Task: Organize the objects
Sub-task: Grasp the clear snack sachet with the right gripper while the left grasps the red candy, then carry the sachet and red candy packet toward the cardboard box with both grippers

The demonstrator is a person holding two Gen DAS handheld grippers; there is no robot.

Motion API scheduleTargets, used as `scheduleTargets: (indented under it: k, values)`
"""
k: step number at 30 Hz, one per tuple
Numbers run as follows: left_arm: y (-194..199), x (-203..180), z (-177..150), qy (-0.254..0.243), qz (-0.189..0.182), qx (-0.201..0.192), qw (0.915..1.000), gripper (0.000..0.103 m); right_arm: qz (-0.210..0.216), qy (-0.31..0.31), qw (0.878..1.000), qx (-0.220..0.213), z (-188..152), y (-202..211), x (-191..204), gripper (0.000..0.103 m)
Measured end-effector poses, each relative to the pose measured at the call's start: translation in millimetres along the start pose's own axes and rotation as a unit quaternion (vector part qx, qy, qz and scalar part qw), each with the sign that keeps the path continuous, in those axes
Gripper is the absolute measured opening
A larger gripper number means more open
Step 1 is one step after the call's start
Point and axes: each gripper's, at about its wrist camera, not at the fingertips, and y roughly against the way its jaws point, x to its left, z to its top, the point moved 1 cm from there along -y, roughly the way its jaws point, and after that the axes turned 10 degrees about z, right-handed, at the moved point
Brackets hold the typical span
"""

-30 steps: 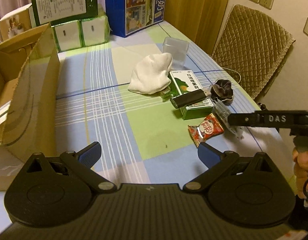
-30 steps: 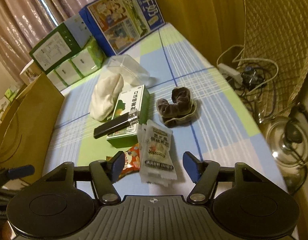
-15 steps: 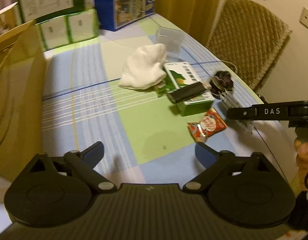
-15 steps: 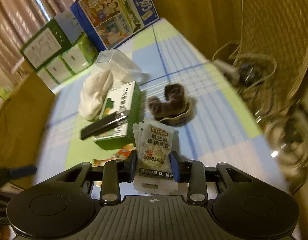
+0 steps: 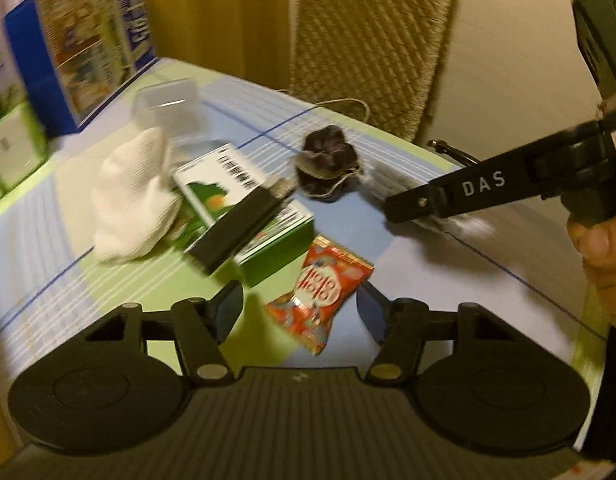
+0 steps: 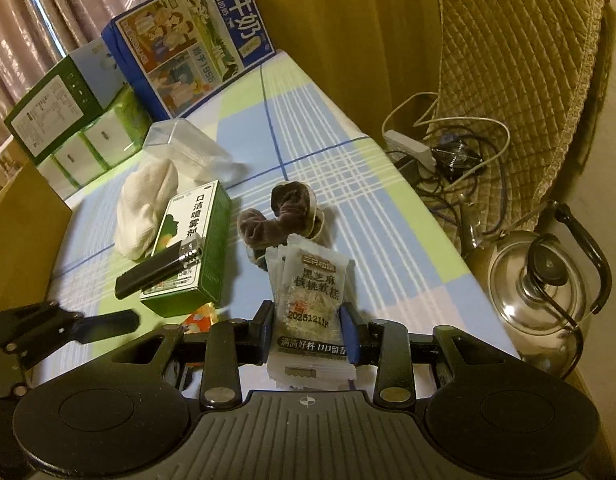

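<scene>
While our right gripper [image 6: 309,334] has its jaws clamped on the two side edges of the clear snack sachets [image 6: 311,294], a small stack with black Chinese print and a date stamp on the front one, the packets stand tilted up between the blue pads near the right-hand edge of the checked tablecloth [image 6: 347,184]. Just behind them lies a dark velvet scrunchie [image 6: 284,216], and to its left a green and white box [image 6: 192,248] carries a black lighter [image 6: 158,267] lying across its top. A white cloth [image 6: 146,208] rests against the far side of that box, with a clear plastic container [image 6: 184,146] behind it. Our left gripper [image 5: 300,308] is spread wide, its jaws holding nothing, poised low over a red snack packet [image 5: 321,292] that lies flat in front of the green box; the left wrist view is blurred, so finer detail on the packet is lost. Bare cloth stretches beyond the scrunchie toward the far end, where a blue milk carton box [image 6: 192,40] and stacked green boxes [image 6: 76,120] close it off. A cardboard wall [image 6: 24,232] bounds the left side. Off the table's right edge we see a quilted chair [image 6: 519,60], tangled cables with a power strip [image 6: 411,148], and a steel kettle [image 6: 543,292] below.
</scene>
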Motion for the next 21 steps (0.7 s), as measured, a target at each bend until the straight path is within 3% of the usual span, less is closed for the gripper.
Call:
scheduleTargets:
  k: [2,4,6,13,16,21]
  values:
    - [-6,-5,1,-0.016,-0.002,0.003,0.9999,0.046,-0.001,0.006,1.0,0.0,0,-1,2,0.032]
    - [-8,-6,-1,-0.019,-0.005,0.005,0.9998,0.044,0.001,0.013,1.0,0.002,-1,-2,4,0.032]
    - [-5,-5,-4,-0.017,-0.003,0.008,0.9998,0.035,0.003,0.029,1.0,0.006,-2,-3,9,0.032]
    - [33,20,-44,0.031,0.079,0.037,0.9957,0.034,0.02,0.15,0.988,0.032,-21,-11,50,0.032]
    - [43,31,-55,0.052,0.089,0.04,0.9939,0.034,0.027,0.158,0.986,0.046,-27,-17,54,0.033]
    - [40,27,-51,0.028,0.092,0.034,0.9948,0.035,0.03,0.146,0.988,0.043,-27,-17,50,0.035]
